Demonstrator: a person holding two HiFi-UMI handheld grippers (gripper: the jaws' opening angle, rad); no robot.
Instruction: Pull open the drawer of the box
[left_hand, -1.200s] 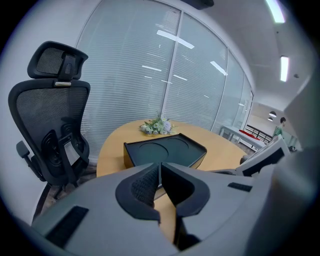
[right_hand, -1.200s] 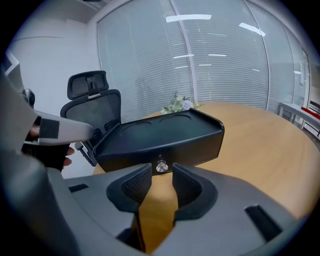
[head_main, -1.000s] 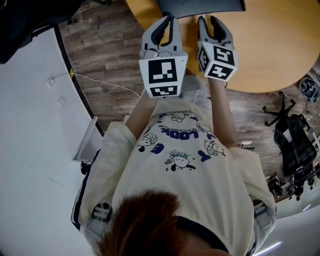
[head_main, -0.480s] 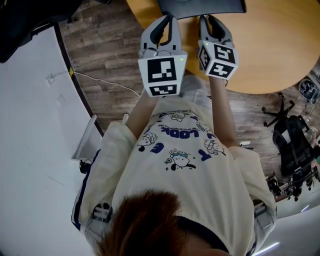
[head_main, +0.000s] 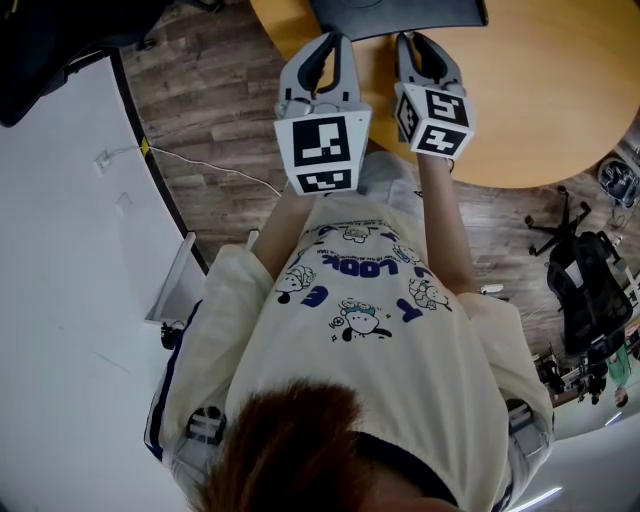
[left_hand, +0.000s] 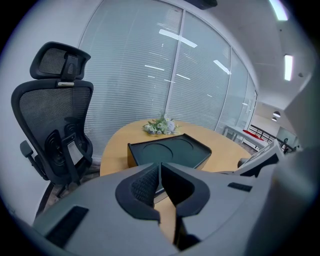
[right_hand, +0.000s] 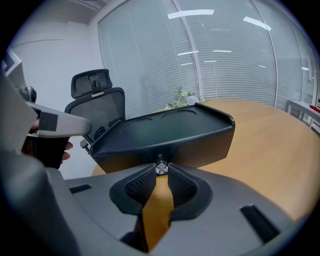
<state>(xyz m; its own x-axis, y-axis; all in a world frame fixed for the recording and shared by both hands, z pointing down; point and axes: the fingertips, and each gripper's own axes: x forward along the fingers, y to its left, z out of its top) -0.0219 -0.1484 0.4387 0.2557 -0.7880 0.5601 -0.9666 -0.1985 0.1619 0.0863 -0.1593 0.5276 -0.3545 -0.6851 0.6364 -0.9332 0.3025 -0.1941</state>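
Silver drawer knob (right_hand: 161, 168) gripped between the right tool's (right_hand: 161, 174) just-closing jaws

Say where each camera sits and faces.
Head view: above the person, facing down; hair, cream shirt, arms, left gripper, right gripper, round wooden table.
Left gripper view: on it, along shut jaws toward the flat black box.
Right gripper view: on it, along jaws that have just been closing, gripping the box's small silver knob.
Both gripper views share box, table.

Box (head_main: 400, 12) cut off by head view's top edge, drawer (right_hand: 200, 147) unseen there
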